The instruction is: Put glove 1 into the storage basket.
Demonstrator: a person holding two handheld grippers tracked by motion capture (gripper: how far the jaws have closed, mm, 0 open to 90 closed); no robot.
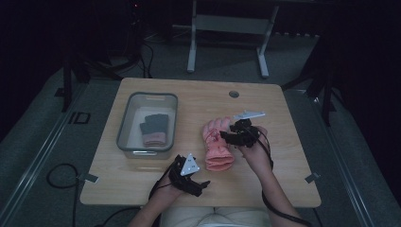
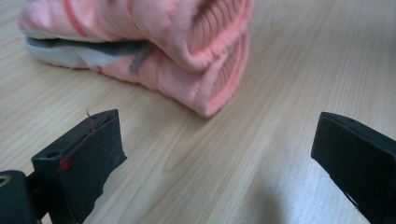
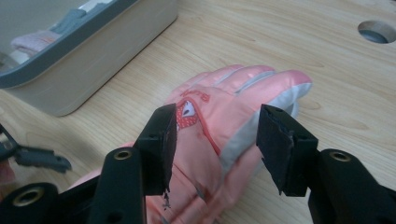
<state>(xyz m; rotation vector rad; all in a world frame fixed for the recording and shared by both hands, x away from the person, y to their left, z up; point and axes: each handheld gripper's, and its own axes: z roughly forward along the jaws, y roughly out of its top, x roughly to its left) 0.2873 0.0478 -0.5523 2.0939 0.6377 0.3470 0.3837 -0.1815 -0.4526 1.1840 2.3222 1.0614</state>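
Pink glove (image 1: pixel 217 144) lay flat on the wooden table (image 1: pixel 279 161), right of the middle, its fingers pointing away from the person and its ribbed cuff toward them. It looked like a stacked pair (the left gripper view showed two padded layers, one on top of the other (image 2: pixel 187 56)). The right gripper (image 1: pixel 226 134) hovered over the glove's far half, coming in from the right side; in its own view the jaws stood parted above the glove's back (image 3: pixel 210 121), with nothing pinched between them. The left gripper (image 1: pixel 202 185) rested low near the table's front edge, just short of the cuff, its jaws spread wide over bare wood. A clear bin (image 1: pixel 124 127) stood to the left, well apart, holding a grey-and-pink glove (image 1: pixel 154 128).
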